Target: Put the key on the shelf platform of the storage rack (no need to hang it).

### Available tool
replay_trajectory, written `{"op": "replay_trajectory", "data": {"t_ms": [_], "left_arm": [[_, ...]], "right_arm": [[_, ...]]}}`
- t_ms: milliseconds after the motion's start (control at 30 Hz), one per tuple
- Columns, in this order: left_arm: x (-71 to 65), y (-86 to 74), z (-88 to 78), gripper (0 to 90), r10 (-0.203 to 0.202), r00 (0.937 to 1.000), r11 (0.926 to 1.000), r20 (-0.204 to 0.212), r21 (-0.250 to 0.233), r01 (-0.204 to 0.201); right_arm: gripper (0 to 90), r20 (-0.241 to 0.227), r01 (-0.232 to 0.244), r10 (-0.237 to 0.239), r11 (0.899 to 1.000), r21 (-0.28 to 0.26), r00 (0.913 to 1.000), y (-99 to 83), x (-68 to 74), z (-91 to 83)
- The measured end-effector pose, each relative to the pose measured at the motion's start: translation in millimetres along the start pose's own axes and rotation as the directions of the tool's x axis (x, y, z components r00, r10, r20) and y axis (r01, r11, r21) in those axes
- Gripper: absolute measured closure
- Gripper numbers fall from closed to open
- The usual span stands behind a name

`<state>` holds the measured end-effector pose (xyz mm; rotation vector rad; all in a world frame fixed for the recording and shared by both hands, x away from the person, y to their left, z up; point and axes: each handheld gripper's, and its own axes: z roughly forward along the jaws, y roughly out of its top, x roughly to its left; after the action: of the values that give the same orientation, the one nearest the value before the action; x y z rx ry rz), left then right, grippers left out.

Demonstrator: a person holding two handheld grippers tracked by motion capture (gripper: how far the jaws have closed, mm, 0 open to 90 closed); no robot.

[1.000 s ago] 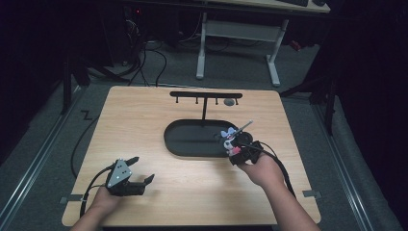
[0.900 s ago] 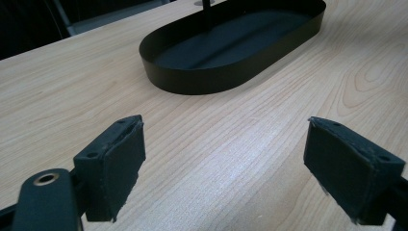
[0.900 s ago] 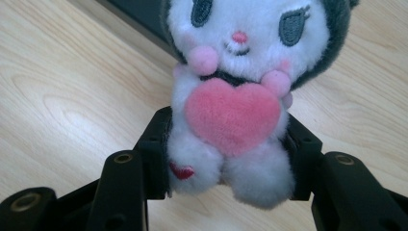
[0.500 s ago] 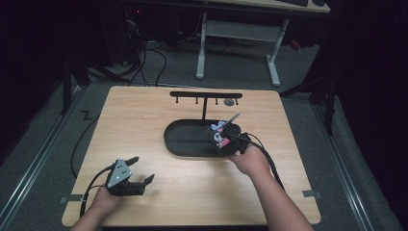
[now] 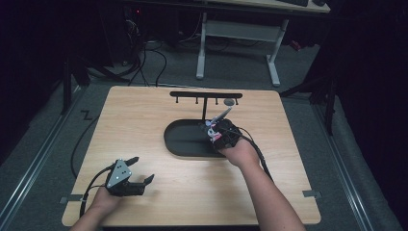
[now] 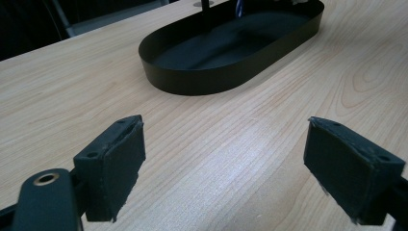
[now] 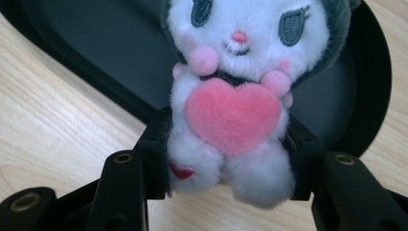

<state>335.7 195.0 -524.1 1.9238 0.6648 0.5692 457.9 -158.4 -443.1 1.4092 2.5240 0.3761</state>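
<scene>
Left gripper (image 5: 139, 169): rests low over the wooden table (image 5: 144, 115), near the table's front-left corner and well apart from the oval black tray (image 5: 180, 144). In the left gripper view its two padded jaws stand wide apart with bare wood between them, so it is released and holds nothing.

Oval black tray: lies at the middle of the table with its long axis running left to right. From the left gripper it lies forward and to the right. A thin post rises just behind the tray's far rim and bears the black hook rack (image 5: 206, 95).

Plush toy (image 7: 238, 91): a white and grey doll with a pink heart on its chest. It hangs over the right end of the tray, its head over the dark floor and its feet toward the near rim. Whether it touches the tray cannot be told.

Right gripper (image 5: 215, 130): clenched on the plush toy, the pads pressing the body from both sides at the level of the heart. It stands at the tray's right end.

Relation that counts: the toy sits between the tray floor below it and the hook rack beyond it, so either goal is close. The right hand is far nearer than the left.

Judged next move: probably a short carry by the right hand, down into the tray or up to a hook.
</scene>
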Motion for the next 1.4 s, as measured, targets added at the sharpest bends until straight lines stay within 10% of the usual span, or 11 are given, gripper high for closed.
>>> {"op": "replay_trajectory", "data": {"t_ms": [633, 1400], "left_arm": [[0.8, -0.2, -0.8, 15.4, -0.006, 1.0000, 1.0000, 0.004, -0.003, 0.006], [0.3, -0.2, -0.5, 15.4, -0.002, 1.0000, 1.0000, 0.004, -0.002, 0.002]], "right_arm": [[48.9, -0.012, -0.011, 0.011, 1.000, -0.001, 0.9999, 25.1, 2.4, 21.7], [48.3, -0.020, -0.054, 0.056, 0.995, 0.089, 0.9982, 0.1, -11.8, 34.5]]}}
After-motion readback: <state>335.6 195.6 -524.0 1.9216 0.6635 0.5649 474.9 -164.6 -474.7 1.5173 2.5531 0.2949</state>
